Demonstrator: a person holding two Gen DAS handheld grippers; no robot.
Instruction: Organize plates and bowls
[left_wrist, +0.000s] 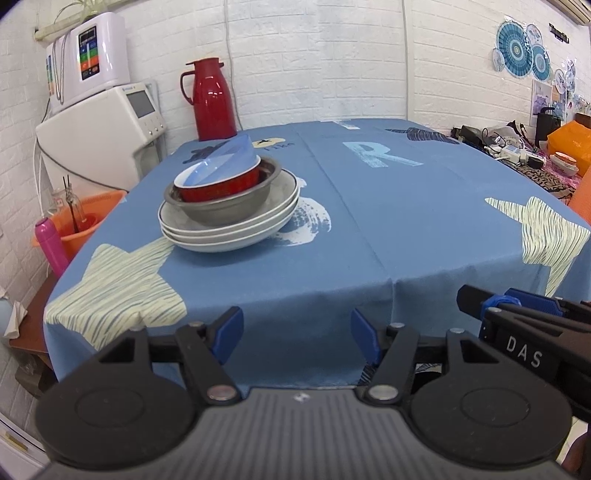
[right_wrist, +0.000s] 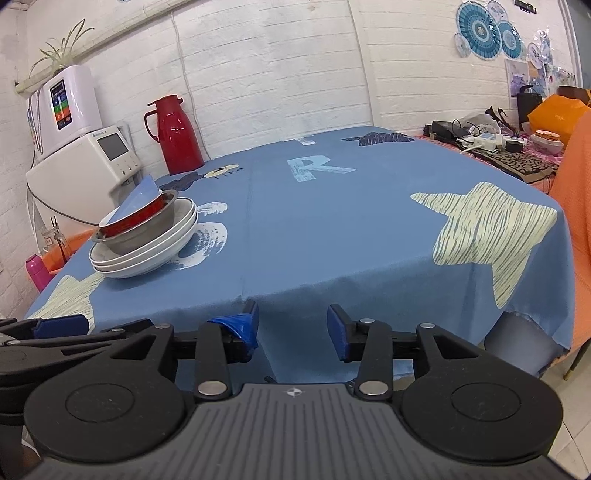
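One stack of dishes stands on the left part of the blue tablecloth (left_wrist: 351, 229). Three white plates (left_wrist: 229, 236) (right_wrist: 147, 254) lie at the bottom. A steel bowl (left_wrist: 225, 206) (right_wrist: 147, 232) sits on them, a red bowl (left_wrist: 218, 186) (right_wrist: 136, 218) inside it, and a pale blue bowl (left_wrist: 229, 158) (right_wrist: 138, 197) leans tilted on top. My left gripper (left_wrist: 297, 336) is open and empty, in front of the table's near edge. My right gripper (right_wrist: 291, 328) is also open and empty, beside it to the right. Each gripper shows at the edge of the other's view.
A red thermos jug (left_wrist: 212, 99) (right_wrist: 175, 134) stands at the table's far left corner. White appliances (left_wrist: 103, 122) and an orange basin (left_wrist: 86, 221) sit left of the table. Cables and clutter (right_wrist: 491, 140) cover a side surface at the far right, by an orange chair (right_wrist: 576, 184).
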